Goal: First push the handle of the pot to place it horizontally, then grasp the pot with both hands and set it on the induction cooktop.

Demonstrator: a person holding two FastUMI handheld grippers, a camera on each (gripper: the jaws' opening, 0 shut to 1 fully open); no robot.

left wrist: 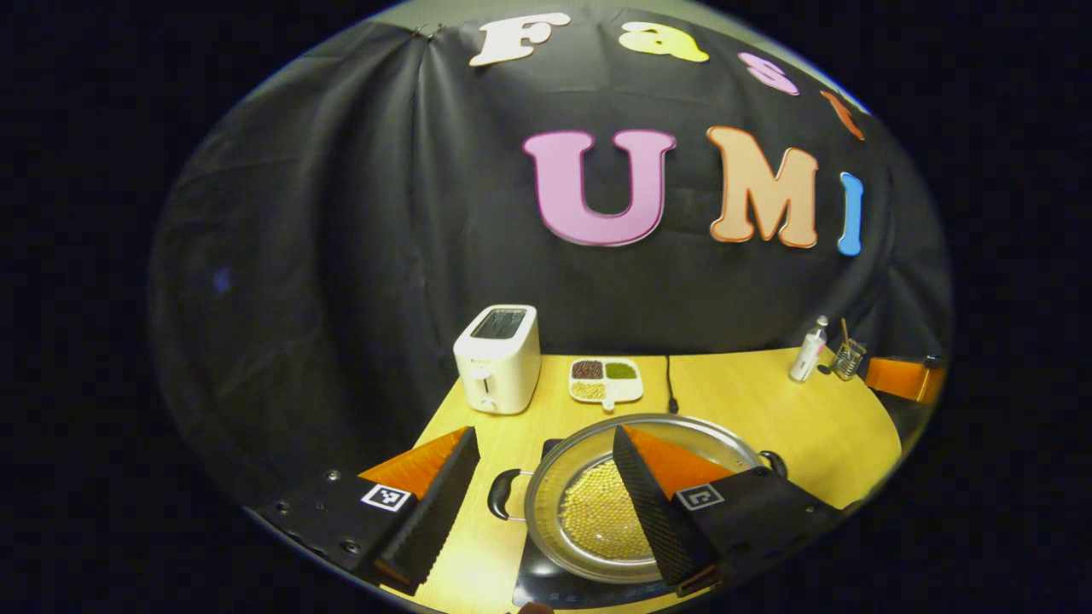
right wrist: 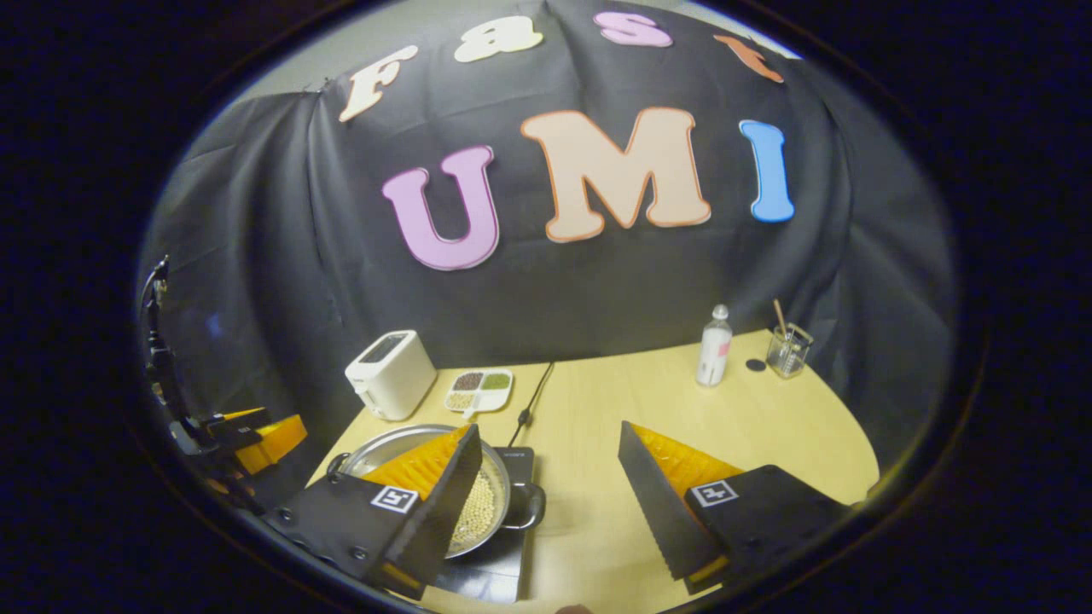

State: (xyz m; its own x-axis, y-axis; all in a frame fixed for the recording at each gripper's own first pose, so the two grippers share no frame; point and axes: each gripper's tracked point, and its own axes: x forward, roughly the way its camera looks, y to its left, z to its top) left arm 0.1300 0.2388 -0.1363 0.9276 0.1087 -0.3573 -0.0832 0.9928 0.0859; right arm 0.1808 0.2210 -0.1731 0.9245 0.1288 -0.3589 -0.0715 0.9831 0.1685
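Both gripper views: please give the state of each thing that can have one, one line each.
pot: on the induction cooktop, uncovered, holding pale beans
left gripper: open, holding nothing
right gripper: open, holding nothing
toaster: upright, slot empty
bottle: upright, capped
divided dish: filled

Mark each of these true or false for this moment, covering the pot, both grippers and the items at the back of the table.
1. The pot sits on the induction cooktop. True.
2. The pot is empty. False: pale beans lie inside.
3. The left gripper is shut on a pot handle. False: its jaws are open.
4. The right gripper is open. True.
5. The toaster lies on its side. False: it stands upright beside the divided dish.
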